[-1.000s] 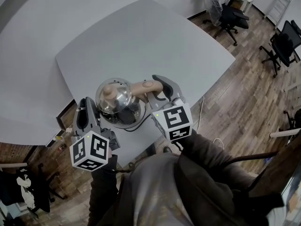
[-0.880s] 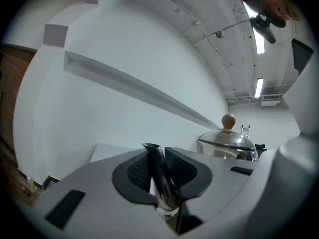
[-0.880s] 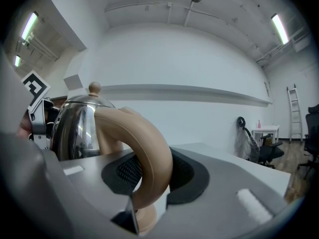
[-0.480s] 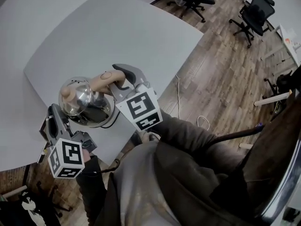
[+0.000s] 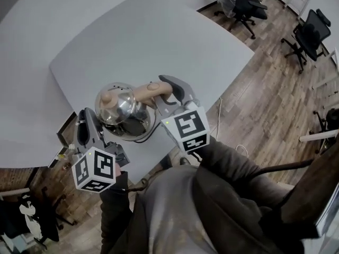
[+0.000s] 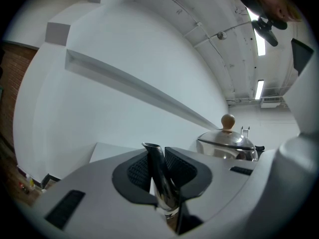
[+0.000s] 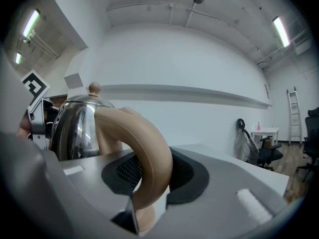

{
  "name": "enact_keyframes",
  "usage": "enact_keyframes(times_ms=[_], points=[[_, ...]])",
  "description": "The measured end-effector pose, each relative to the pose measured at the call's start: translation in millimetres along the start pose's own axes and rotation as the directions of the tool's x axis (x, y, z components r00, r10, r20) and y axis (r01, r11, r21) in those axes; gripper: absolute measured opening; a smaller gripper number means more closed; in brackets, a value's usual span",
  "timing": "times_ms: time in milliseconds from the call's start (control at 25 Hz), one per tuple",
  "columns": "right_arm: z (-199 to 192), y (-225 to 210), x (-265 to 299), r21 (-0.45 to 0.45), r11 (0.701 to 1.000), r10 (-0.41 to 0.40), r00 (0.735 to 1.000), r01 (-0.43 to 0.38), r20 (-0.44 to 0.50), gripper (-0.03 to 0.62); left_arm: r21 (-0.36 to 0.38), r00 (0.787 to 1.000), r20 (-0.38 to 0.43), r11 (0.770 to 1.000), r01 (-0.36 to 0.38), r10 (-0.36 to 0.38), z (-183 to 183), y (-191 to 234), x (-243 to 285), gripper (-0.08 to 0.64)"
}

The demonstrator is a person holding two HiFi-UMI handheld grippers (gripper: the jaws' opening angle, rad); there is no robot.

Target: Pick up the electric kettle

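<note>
white table [image 5: 159, 36] beneath lidded steel electric kettle [image 5: 119, 109], contents hidden

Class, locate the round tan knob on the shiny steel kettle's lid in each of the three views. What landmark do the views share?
Head view: round tan knob left of centre, on the lid's left side.
Left gripper view: knob right of centre, atop the lid.
Right gripper view: knob upper left, above the body.
Shared landmark: the shiny steel kettle beneath it.

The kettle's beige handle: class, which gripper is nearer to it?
Right. The right gripper clamps the handle in its jaws; the left gripper grips the spout, across the kettle.
</note>
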State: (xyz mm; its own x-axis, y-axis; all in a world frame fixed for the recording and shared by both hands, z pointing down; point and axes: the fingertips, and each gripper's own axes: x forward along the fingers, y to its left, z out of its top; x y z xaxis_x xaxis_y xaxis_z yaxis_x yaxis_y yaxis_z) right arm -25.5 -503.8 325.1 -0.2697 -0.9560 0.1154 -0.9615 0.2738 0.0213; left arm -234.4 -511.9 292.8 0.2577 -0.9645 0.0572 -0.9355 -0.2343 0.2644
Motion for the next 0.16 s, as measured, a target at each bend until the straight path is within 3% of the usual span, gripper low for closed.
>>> enact_keyframes(times_ms=[160], points=[[-10.6, -6.3, -7.3, 0.005, 0.998, -0.056, 0.998, 0.056, -0.025, 0.109, -0.012, 0.998, -0.042, 0.999, 0.043, -0.043, -13.3, -2.4, 6.7, 0.058]])
